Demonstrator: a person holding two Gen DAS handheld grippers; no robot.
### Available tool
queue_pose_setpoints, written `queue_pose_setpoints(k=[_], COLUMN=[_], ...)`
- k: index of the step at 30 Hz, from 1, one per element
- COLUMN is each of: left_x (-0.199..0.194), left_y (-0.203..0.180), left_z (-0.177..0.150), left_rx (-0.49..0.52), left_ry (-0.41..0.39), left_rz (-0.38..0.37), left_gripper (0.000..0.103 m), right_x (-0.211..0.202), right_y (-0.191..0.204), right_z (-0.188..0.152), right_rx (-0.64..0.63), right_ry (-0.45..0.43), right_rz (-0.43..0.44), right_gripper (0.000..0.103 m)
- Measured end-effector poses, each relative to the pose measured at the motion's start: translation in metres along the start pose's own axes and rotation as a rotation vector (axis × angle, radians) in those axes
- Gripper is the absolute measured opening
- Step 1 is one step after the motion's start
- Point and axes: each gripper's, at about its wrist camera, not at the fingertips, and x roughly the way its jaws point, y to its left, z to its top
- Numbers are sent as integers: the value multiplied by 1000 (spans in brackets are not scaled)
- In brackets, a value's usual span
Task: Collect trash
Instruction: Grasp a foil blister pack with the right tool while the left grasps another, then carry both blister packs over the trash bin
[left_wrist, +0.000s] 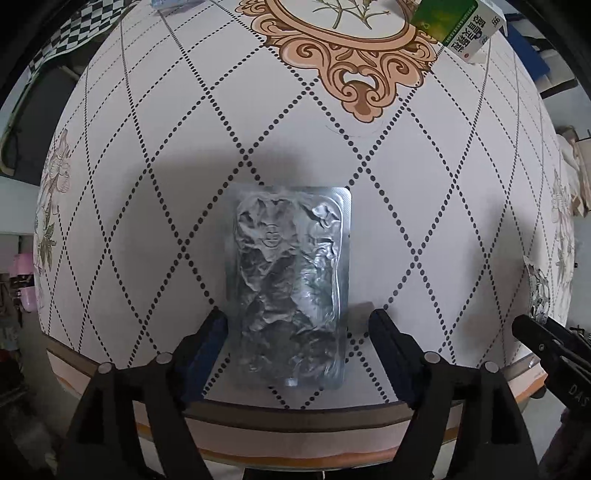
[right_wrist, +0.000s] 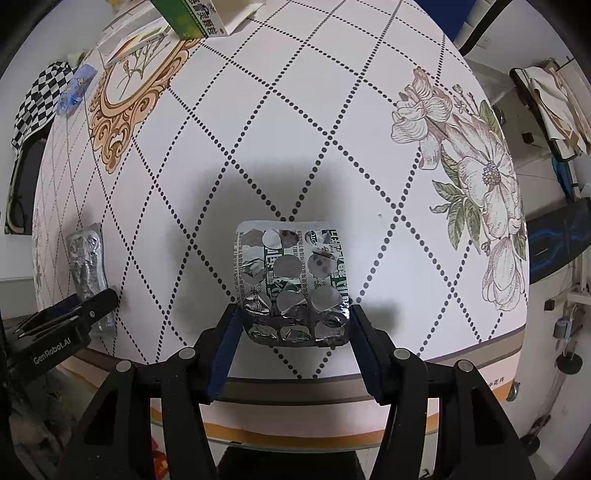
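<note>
On the left, the left gripper stands low over the near edge of the table, with its jaws spread wide. Between them lies the foil pack, a crumpled silver piece with rounded corners. The left finger seems to touch its long left edge, while the right finger stands apart from its right edge. I judge that the gripper is placed like this so that closing will catch the pack across its short width. The long axis of the pack runs away from the camera, along the line of the fingers, and its near end lies close to the table edge.

On the right, the right gripper is in the same kind of position over the blister sheet, a used pill sheet with torn foil circles and green print. Its jaws are on both sides of the near part of the sheet and look to be touching its two edges; whether they already press it, I cannot tell. The sheet points away from the camera also, its long axis between the fingers, and its near end seems a little raised from the table, though this is not sure.

Both pieces are near the front edge, well apart from each other. Far at the back stands a green box, not touched by anything.
</note>
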Motion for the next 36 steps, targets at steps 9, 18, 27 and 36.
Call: queue_pose_setpoints(k=[9, 18, 27, 36], left_x=[-6, -56, -92, -74], left_y=[-5, -11, 7, 43], left_z=[-13, -44, -113, -205], left_rx=[-9, 53, 101, 157], left_ry=[-41, -170, -260, -224], left_rz=[-1, 14, -41, -117], left_gripper=[62, 62, 62, 62], right_x=[18, 8, -17, -21], right_y=[2, 12, 34, 50], right_z=[-6, -46, -135, -251], right_rx=[-24, -11, 13, 53], right_ry=[-7, -59, -120, -117], right_rz=[-13, 33, 102, 125], right_gripper=[60, 59, 59, 59])
